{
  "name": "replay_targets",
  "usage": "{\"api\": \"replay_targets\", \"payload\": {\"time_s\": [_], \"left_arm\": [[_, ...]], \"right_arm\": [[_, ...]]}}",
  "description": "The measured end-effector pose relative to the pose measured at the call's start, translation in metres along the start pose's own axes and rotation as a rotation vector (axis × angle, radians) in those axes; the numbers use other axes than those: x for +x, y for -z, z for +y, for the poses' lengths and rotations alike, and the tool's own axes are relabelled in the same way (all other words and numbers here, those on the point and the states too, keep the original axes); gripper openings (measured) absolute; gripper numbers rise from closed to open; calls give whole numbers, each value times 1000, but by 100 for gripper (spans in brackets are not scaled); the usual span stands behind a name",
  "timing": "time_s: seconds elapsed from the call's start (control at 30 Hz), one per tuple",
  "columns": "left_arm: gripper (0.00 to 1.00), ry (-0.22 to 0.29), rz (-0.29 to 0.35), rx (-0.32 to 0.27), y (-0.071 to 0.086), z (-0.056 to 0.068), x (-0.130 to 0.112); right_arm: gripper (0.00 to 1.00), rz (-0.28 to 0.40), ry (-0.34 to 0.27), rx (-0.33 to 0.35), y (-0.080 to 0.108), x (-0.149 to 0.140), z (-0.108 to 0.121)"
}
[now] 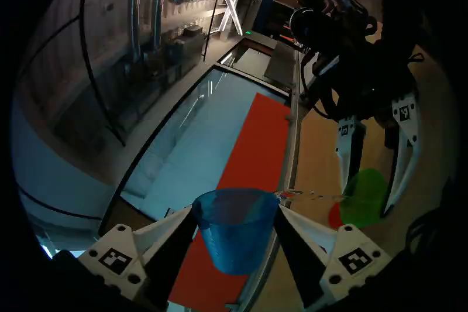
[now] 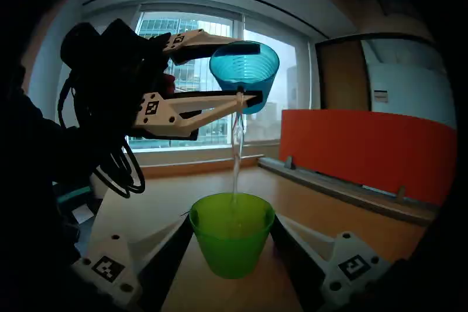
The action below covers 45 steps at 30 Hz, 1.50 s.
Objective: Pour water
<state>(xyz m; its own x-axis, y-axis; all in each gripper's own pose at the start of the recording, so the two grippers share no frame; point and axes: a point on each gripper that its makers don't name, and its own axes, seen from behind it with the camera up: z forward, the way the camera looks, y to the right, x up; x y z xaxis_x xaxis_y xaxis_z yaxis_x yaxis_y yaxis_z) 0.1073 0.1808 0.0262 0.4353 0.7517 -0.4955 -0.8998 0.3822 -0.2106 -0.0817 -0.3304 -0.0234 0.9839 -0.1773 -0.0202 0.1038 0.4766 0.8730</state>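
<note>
Now, my left gripper (image 1: 235,218): clamped on the blue cup (image 1: 236,240), one finger on each side of its wall.
Blue cup's place: above the green cup (image 2: 232,242), well apart from its rim.
Blue cup's pose: tipped onto its side, lip lowest.
My right gripper (image 2: 232,224): closed on the green cup, both fingers pressing its sides just under the rim.
Green cup's pose: upright; whether its base touches the desk (image 2: 327,212) I cannot tell.
Left gripper's pose: rolled on its side, level, fingers one over the other, up and left of the green cup; black cables (image 2: 123,171) hang below it.
Pour: water (image 2: 236,148) runs in a thin stream from the blue cup's lip straight down into the green cup.
Contents: how much stands in the green cup I cannot tell.
Behind the green cup: an orange partition (image 2: 368,148) and a window (image 2: 193,78).
</note>
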Motion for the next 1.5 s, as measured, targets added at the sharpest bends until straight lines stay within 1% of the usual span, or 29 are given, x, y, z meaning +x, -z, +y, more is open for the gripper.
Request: {"api": "replay_targets", "payload": {"time_s": [0.47, 1.07, 1.5], "left_arm": [[86, -56, 2, 5, 3, -5, 5], [86, -119, 3, 10, 6, -6, 9], [87, -179, 5, 23, 7, -15, 14]], "right_arm": [[91, 3, -1, -1, -1, 1, -1], [91, 8, -3, -2, -2, 2, 0], [91, 8, -2, -3, -3, 2, 1]]}}
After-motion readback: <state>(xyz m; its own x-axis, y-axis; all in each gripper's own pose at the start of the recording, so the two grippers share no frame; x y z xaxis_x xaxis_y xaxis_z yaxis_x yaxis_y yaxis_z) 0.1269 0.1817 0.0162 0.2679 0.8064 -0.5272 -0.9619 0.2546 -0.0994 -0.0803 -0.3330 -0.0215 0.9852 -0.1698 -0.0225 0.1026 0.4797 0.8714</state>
